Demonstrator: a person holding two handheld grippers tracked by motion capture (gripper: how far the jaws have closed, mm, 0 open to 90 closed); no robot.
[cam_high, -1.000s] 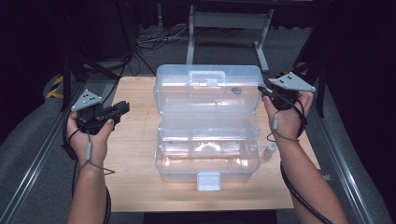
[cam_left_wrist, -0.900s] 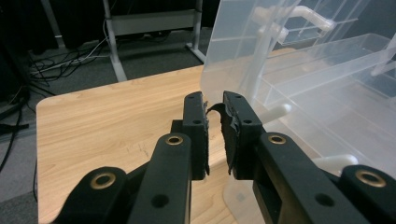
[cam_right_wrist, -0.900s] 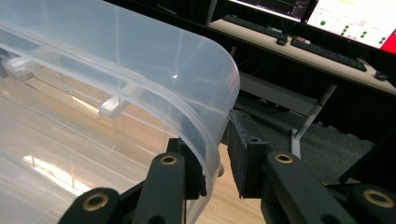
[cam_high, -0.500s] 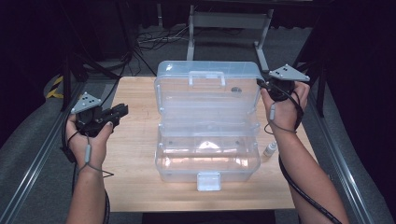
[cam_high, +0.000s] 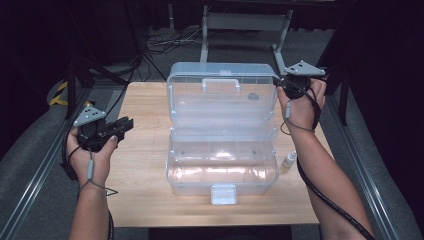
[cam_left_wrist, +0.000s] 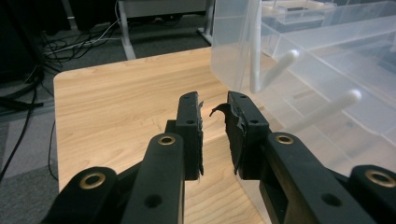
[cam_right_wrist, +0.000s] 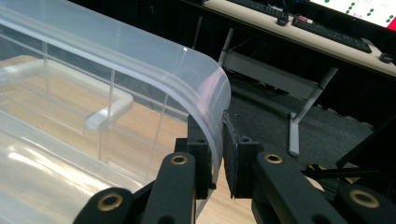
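1. At the left of the high view, the left hand (cam_high: 92, 150) holds the left gripper (cam_high: 125, 124) low over the bare wooden table (cam_high: 145, 165), well apart from the box, jaws pointing toward it.
2. In the left gripper view the left gripper's jaws stand a little apart with nothing between them; they have just been opening. The pad on one jaw looks torn and curls at its tip. The clear wall of the box stands just ahead and to one side of them.
3. In the middle of the table sits the clear plastic box (cam_high: 222, 170), open. Its base is nearest the person, with a white latch (cam_high: 223, 194) at the front edge. A tray level sits above the base, and the lid (cam_high: 222, 92) stands raised at the back, its white handle (cam_high: 221, 82) on top.
4. Just right of the base, a small white bottle (cam_high: 289, 159) stands on the table.
5. At the right, the right hand (cam_high: 300, 107) holds the right gripper (cam_right_wrist: 218, 140) at the lid's upper right corner.
6. In the right gripper view the lid's curved rim (cam_right_wrist: 205, 93) runs down between the right gripper's jaws, which have just been closing and are clenched on it, one pad on each face.
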